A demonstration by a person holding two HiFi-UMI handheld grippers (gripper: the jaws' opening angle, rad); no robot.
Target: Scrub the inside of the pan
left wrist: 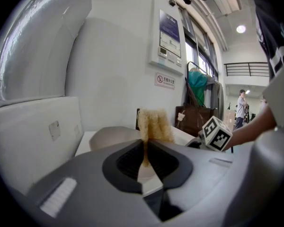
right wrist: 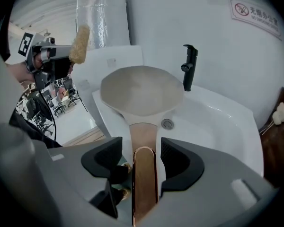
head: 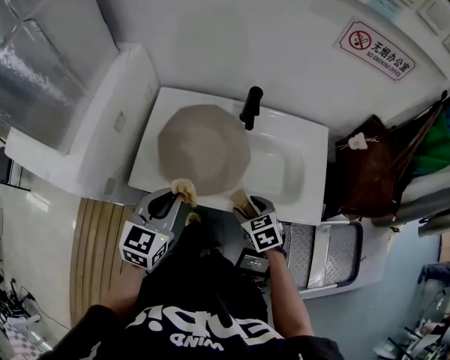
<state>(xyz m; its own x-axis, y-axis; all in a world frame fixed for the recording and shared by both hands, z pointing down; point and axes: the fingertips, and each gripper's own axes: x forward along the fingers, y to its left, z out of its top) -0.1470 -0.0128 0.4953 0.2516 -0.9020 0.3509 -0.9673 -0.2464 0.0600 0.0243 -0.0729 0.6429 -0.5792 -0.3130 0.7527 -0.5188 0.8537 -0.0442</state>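
A pale beige pan (head: pixel 202 148) lies tilted over the left part of the white sink (head: pixel 285 163). Its coppery handle (right wrist: pixel 144 174) runs back between the jaws of my right gripper (head: pixel 244 203), which is shut on it. My left gripper (head: pixel 181 193) hovers at the pan's near rim, shut on a tan fibrous scrubber (left wrist: pixel 154 124) that sticks up from its jaws. In the right gripper view the pan's inside (right wrist: pixel 142 91) faces the camera, and the scrubber (right wrist: pixel 79 44) is held high at the left, apart from the pan.
A black faucet (head: pixel 250 107) stands behind the pan, and the drain (right wrist: pixel 167 123) shows just past the handle. A white cabinet (head: pixel 97 126) flanks the sink on the left. A brown bag (head: pixel 375 171) hangs on the right above a metal step (head: pixel 330 250).
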